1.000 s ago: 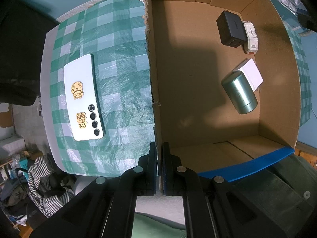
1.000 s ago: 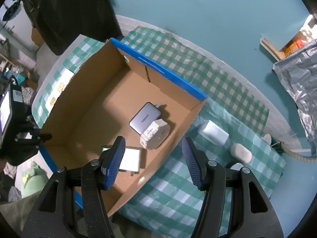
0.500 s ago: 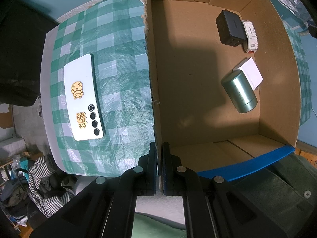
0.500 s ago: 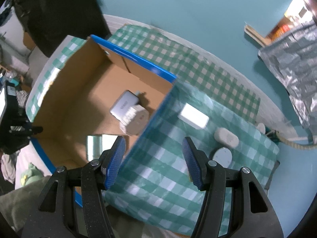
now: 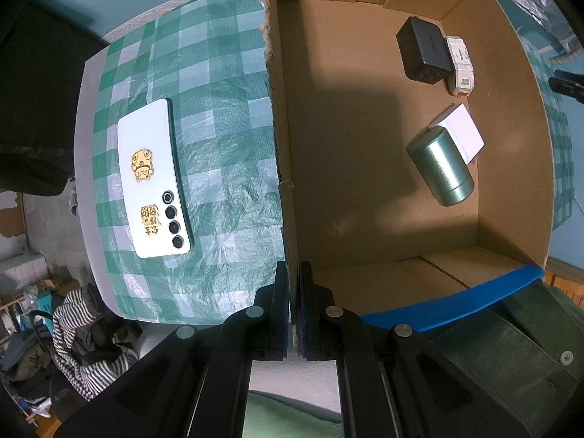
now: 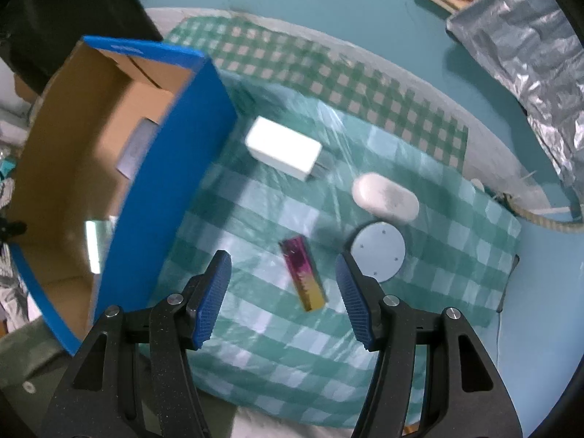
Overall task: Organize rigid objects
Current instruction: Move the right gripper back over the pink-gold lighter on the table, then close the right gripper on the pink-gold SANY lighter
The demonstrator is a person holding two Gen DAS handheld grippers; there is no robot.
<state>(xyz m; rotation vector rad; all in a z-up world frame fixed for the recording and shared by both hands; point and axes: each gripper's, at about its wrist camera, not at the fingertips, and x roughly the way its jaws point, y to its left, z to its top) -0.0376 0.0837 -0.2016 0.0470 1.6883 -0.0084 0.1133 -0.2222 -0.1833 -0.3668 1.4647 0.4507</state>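
Left gripper [image 5: 294,304] clamped as before on the near wall of the cardboard box [image 5: 279,138], unmoved. Right gripper [image 6: 283,284] shifted off the box, now over the checked tablecloth [image 6: 255,321], jaws apart and empty, gradient bar [image 6: 302,278] lying between the fingertips below. Beyond it, round disc [image 6: 379,252], white oval case [image 6: 385,198], white charger [image 6: 283,153] beside the box's blue wall. Inside, toward the far wall: green canister [image 5: 441,168], white block [image 5: 460,132], black adapter [image 5: 423,51]. Phone [image 5: 153,179] near the cloth's left edge.

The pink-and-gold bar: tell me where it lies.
In the right wrist view, the pink-and-gold bar lies flat on the checked tablecloth, outside the cardboard box, beside the round grey disc and below the white charger.
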